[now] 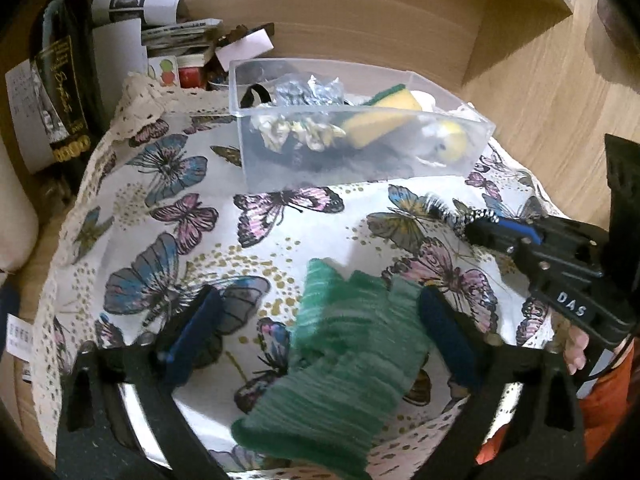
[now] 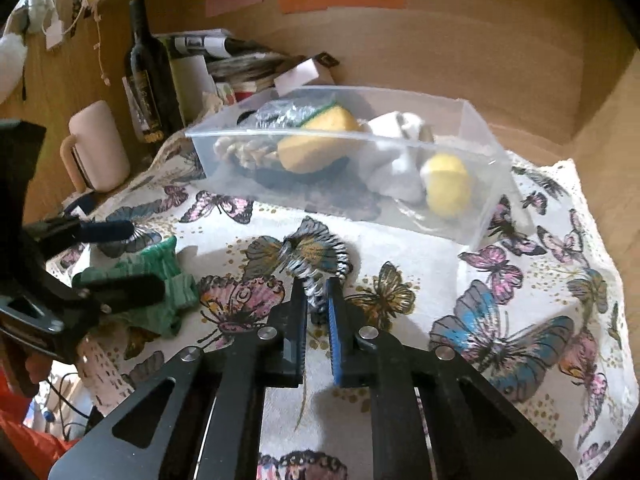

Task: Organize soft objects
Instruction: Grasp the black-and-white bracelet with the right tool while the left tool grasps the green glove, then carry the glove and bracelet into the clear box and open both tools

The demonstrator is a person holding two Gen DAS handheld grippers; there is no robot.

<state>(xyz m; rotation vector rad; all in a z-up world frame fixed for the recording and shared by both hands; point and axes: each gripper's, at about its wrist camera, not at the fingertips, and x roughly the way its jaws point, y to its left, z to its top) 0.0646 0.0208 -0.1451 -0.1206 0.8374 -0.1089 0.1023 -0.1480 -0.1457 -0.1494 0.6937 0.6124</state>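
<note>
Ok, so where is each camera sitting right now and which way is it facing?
Left wrist: rides the left gripper, angled down at the butterfly cloth; open fingers straddle the green knitted glove; right gripper enters at right.
Right wrist: rides the right gripper, angled down, shut on the zebra-striped scrunchie; left gripper shows at left.
Shared: clear plastic bin holding a yellow sponge, dark wine bottle, glove, scrunchie.
</note>
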